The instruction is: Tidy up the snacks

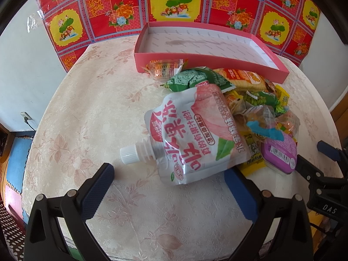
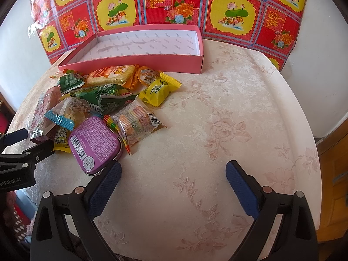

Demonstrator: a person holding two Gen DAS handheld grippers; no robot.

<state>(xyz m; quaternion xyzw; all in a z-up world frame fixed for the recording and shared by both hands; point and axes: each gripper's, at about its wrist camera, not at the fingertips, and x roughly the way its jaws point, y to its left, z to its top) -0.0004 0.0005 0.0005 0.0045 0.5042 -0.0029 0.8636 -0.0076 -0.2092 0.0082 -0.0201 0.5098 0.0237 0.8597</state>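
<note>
Left wrist: peach pouch [image 1: 191, 134] lies flat, cap [image 1: 128, 154] pointing left (both tools spread wide, empty).

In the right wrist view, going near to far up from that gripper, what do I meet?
Right gripper → purple tin → clear pack of striped candy → yellow candy packet → pink box.

"DAS" stands on the right gripper [image 1: 330, 152] body — "nRobot.AI" (start cut off) on the left gripper [image 2: 17, 140]; snack print is Chinese, mostly upside down.
</note>
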